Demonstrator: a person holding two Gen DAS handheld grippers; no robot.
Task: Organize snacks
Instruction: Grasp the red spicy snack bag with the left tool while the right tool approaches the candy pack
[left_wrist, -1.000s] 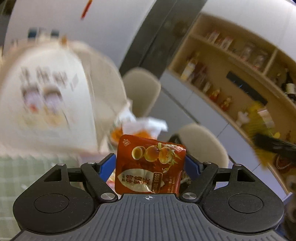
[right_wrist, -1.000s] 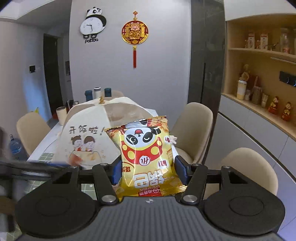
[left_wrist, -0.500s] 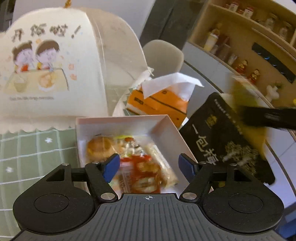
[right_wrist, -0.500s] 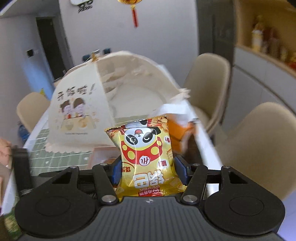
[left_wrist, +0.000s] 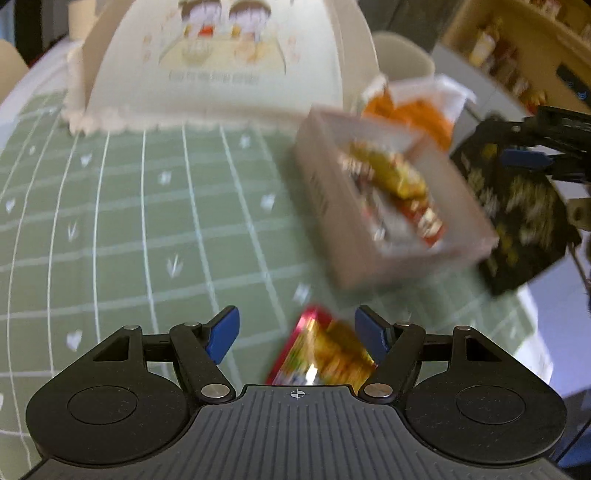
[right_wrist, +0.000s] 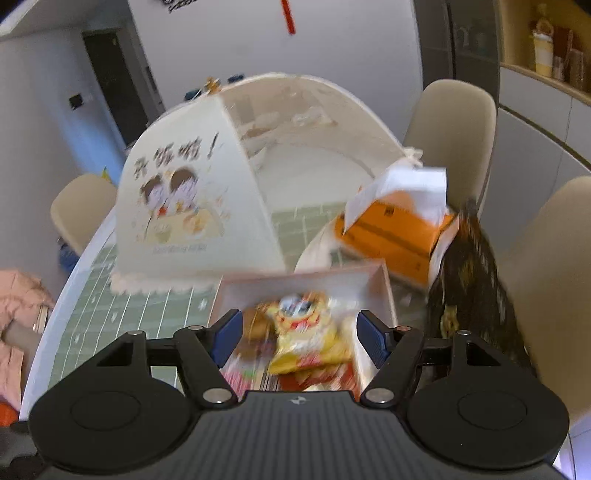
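A pale pink box (left_wrist: 391, 254) holds several snack packets on the green checked tablecloth (left_wrist: 147, 221); it also shows in the right wrist view (right_wrist: 376, 277). My left gripper (left_wrist: 297, 338) is open above the cloth, with a red and yellow snack packet (left_wrist: 325, 354) lying on the table below its jaws. My right gripper (right_wrist: 299, 336) is open over the box, and the yellow panda snack packet (right_wrist: 306, 332) lies in the box under it. The right gripper shows in the left wrist view (left_wrist: 535, 155), over a black snack bag (left_wrist: 517, 214).
A white mesh food cover (right_wrist: 207, 184) with a cartoon print stands behind the box. An orange tissue box (right_wrist: 395, 236) sits at the back right, the black bag (right_wrist: 472, 280) leans right of the box. Beige chairs (right_wrist: 454, 125) ring the table.
My right gripper opened and the yellow panda packet dropped into the box. My left gripper swung left away from the box, over a red and yellow packet on the cloth.
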